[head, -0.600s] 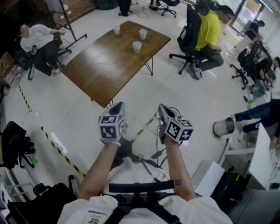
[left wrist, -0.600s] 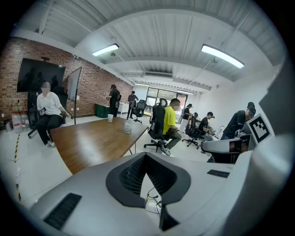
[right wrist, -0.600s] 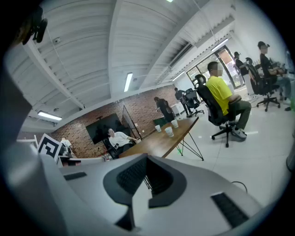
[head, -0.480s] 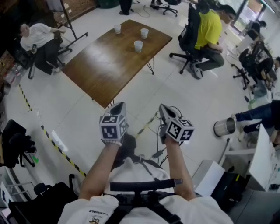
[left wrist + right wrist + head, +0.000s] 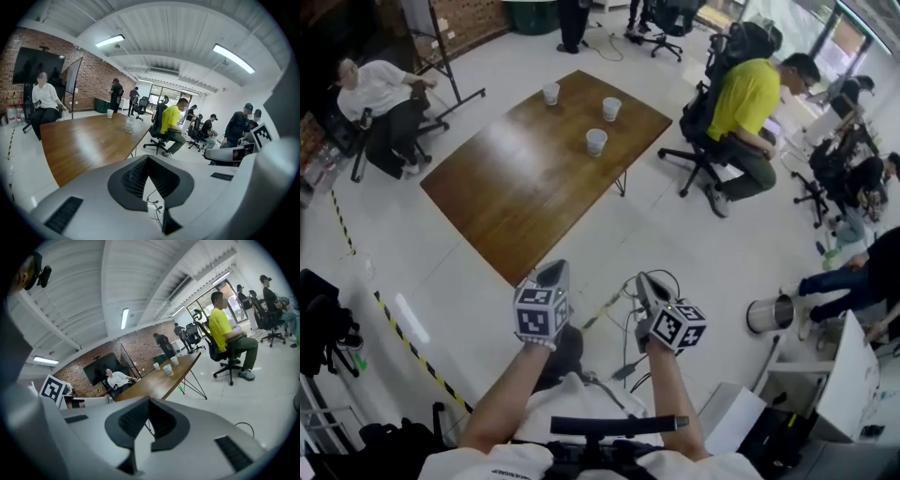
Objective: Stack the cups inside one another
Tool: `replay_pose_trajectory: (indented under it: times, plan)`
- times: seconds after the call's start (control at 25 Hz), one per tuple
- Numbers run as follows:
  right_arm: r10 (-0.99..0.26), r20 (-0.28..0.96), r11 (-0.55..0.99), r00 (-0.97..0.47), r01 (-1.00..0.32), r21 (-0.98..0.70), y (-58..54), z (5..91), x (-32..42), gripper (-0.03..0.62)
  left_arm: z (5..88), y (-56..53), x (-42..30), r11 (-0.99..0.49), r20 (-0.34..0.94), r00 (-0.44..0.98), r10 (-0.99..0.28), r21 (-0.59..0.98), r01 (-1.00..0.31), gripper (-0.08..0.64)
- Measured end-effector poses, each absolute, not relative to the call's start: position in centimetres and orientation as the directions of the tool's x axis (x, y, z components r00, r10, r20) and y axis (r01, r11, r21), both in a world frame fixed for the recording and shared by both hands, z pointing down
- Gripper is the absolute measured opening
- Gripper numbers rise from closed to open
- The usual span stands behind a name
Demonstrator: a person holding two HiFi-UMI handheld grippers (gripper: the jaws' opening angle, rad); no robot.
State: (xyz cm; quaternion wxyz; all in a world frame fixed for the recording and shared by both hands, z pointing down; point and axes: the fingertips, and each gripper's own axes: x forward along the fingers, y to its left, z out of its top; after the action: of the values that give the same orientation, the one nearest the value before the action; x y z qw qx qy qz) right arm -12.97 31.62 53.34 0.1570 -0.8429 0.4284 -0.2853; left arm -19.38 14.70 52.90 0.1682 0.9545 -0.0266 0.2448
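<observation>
Position: the cups (image 5: 596,142) stood apart on the desk (image 5: 511,187), well ahead of both claws.
Grip: left claw (image 5: 555,273) and right claw (image 5: 643,282) were closed, empty.

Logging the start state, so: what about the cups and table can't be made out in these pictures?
Cup contents: the three cups are too small in the head view, and side-on in both gripper views.
Cup material or print: too small everywhere.
Most legs: head view, hidden under the table.
</observation>
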Motion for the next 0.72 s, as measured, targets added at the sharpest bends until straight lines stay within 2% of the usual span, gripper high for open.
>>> replay_pose_trajectory:
  times: [0.4,0.72]
  plan:
    - [-0.833,0.388,-0.545,0.393,-0.703,-0.457,23.3,53.2,-6.0,0.023,53.6,9.2,-12.5,-0.926,0.479,0.876,0.052,0.352,-0.138,0.000]
    - [-0.830,0.398,-0.544,0.392,-0.727,-0.419,16.9,53.0,-1.5,0.026,54.6,5.1,-9.0,-0.912,0.494,0.867,0.068,0.383,-0.147,0.000]
